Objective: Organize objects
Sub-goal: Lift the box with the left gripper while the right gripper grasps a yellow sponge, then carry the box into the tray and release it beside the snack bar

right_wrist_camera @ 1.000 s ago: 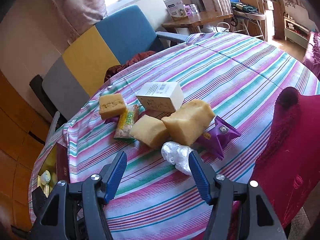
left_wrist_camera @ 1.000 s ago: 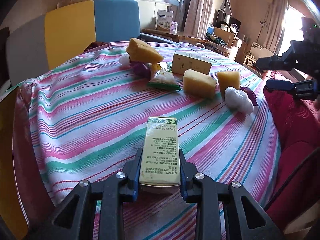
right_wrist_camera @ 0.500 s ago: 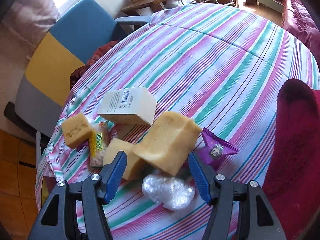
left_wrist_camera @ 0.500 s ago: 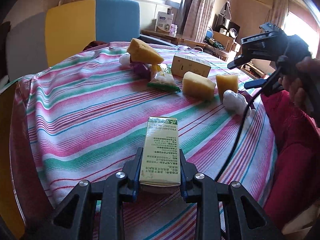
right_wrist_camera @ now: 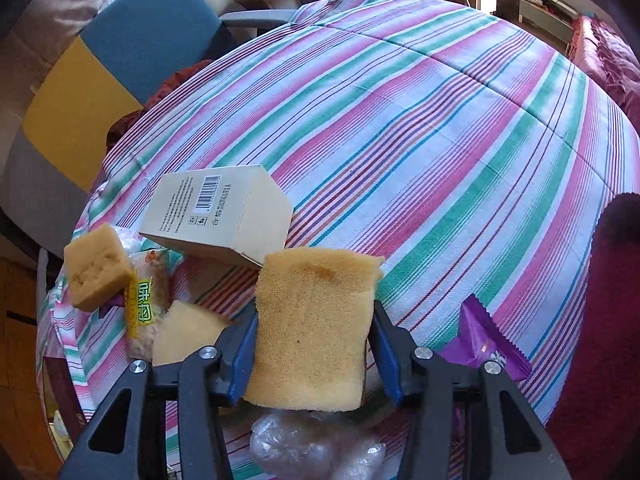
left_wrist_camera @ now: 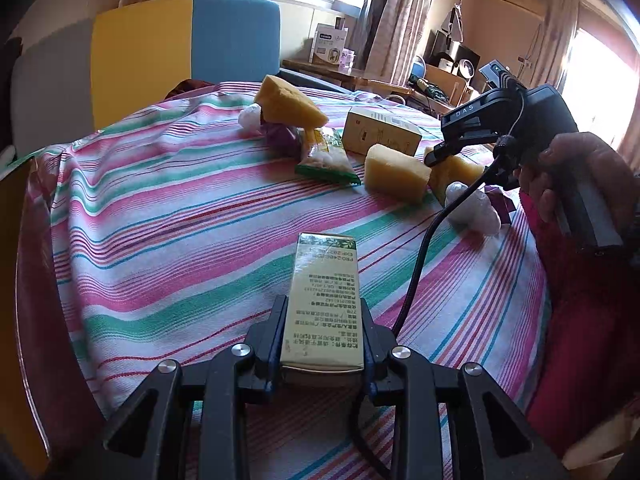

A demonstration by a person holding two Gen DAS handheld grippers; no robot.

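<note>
Sorting looks barely begun, judging by how things lie: most items sit in a loose heap at the far side of the striped table (left_wrist_camera: 168, 216), and only two are in hand. The left tool (left_wrist_camera: 322, 332) is clamped tight on a narrow green-and-gold carton (left_wrist_camera: 325, 292), which lies flat on the cloth near the front edge, well apart from the heap. The right tool (right_wrist_camera: 312, 344) is closing its jaws around a yellow sponge (right_wrist_camera: 316, 320); the blue pads stand at both its sides and seem to touch it, though I cannot tell that they press yet. That sponge is a coarse, porous block, pale gold with a darker smear near its top, standing on edge over a crumpled clear plastic wad (right_wrist_camera: 316, 448). Beside it lie a purple packet (right_wrist_camera: 486, 344), a beige box (right_wrist_camera: 224, 216) with a barcode, a green-and-yellow snack bag (right_wrist_camera: 142, 312) and two more sponge pieces (right_wrist_camera: 98, 268). All of these are left to place, and no bin or target spot is visible.
</note>
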